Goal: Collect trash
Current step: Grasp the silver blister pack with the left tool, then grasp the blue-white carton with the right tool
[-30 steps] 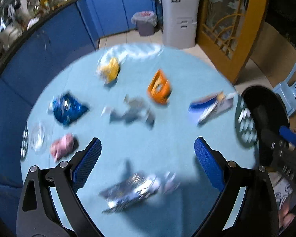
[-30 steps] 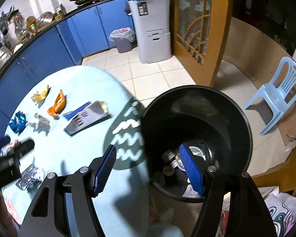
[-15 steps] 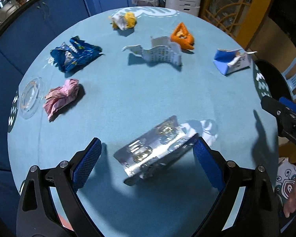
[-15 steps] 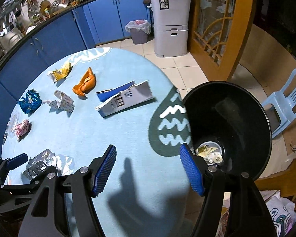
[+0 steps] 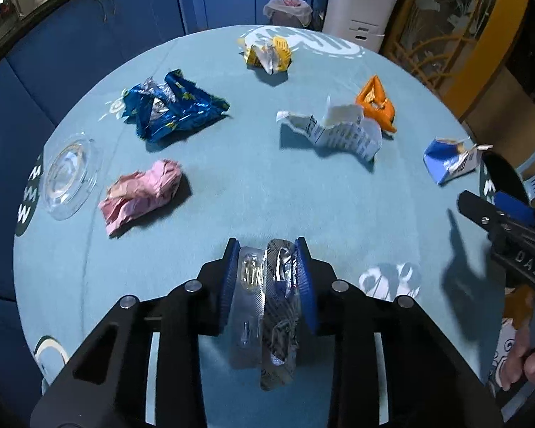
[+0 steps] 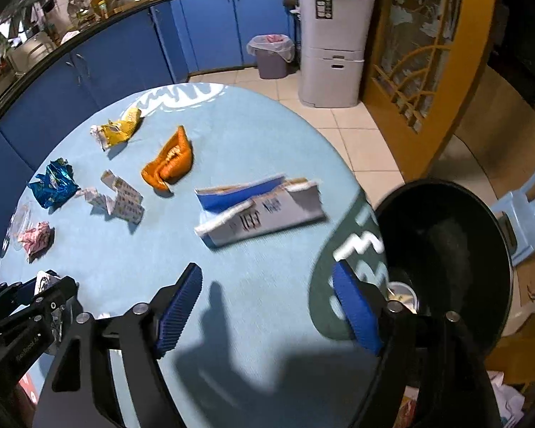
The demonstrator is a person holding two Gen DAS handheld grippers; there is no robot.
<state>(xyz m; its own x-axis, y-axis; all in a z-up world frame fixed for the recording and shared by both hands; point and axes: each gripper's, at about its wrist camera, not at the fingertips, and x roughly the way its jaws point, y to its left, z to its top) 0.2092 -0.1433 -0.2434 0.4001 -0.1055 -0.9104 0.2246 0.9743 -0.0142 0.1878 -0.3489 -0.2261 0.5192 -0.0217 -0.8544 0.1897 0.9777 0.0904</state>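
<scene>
The left gripper (image 5: 269, 278) has just closed on a blister pack (image 5: 267, 306) low over the near edge of the table (image 5: 267, 214), folding it between the pads; it looks light, thin and crinkly, so a pinch across the middle should hold, though foil may slip. Left to right lie a clear lid (image 5: 69, 176), pink wad (image 5: 142, 192), blue wrapper (image 5: 171, 107), yellow wrapper (image 5: 267, 53), torn paper (image 5: 339, 132), orange wrapper (image 5: 376, 105) and blue carton (image 5: 449, 162). The right gripper (image 6: 267, 310), jaws apart and just opened wider, holds nothing beside the black bin (image 6: 446, 249), the path looking clear.
</scene>
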